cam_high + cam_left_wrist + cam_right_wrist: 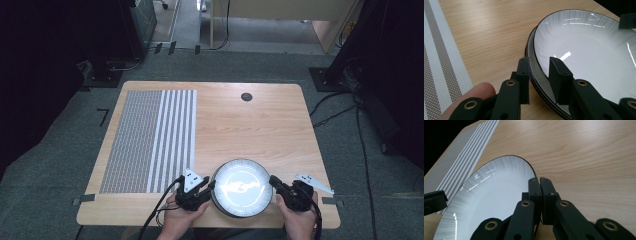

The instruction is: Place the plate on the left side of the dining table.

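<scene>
The left gripper (pixel 539 75) straddles the rim of the top plate (pixel 586 55), jaws narrowly apart and not pinching; a second plate (pixel 532 53) peeks out beneath. The right gripper (pixel 539 195) is clamped on the top plate's opposite rim. The stack sits at the table's (pixel 260 120) near edge. The step looks like separating the top plate; next, the left jaws need to close before lifting. The plates are round, glossy, white, dark-rimmed; a woven striped placemat (pixel 150 140) covers the left side
</scene>
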Demonstrator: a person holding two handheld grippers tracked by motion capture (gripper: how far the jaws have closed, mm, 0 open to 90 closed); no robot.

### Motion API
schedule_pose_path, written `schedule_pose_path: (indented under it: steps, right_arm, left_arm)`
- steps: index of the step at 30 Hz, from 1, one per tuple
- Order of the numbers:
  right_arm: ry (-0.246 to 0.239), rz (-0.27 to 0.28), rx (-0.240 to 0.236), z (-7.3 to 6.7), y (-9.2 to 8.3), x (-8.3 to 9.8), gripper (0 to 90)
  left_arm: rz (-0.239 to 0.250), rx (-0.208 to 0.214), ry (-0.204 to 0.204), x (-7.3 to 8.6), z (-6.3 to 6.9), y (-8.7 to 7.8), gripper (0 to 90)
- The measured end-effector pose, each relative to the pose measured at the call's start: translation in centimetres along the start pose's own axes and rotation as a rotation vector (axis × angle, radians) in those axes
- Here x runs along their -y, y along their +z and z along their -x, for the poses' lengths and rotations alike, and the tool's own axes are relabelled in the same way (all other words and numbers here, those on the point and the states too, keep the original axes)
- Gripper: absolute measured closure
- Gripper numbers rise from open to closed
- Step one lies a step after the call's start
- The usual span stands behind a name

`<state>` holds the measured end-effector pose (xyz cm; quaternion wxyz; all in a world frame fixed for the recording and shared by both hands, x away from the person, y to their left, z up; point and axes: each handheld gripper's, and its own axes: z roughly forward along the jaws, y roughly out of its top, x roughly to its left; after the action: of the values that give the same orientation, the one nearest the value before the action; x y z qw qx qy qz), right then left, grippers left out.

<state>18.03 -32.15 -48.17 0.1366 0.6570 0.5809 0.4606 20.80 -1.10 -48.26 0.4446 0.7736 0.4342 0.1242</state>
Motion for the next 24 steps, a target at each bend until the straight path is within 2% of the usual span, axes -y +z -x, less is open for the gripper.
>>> schedule_pose_path:
  steps: [15, 17, 20, 24]
  right_arm:
    - [-0.015, 0.027, 0.014, 0.1, -0.8, -0.1, 89.5]
    - [-0.017, 0.030, 0.015, 0.1, -0.8, -0.1, 89.5]
    - [-0.016, 0.034, 0.016, 0.2, -1.2, -0.1, 89.3]
    - [-0.018, 0.037, 0.014, 0.2, -1.3, 0.0, 89.1]
  left_arm:
    - [-0.010, 0.025, 0.026, 0.3, 0.7, 0.4, 73.3]
    - [-0.011, 0.026, 0.024, 0.3, 0.7, 0.4, 72.6]
    - [-0.013, 0.040, -0.002, 0.2, 0.7, 0.6, 71.5]
    - [-0.022, 0.050, -0.008, 0.1, 0.8, 0.8, 70.1]
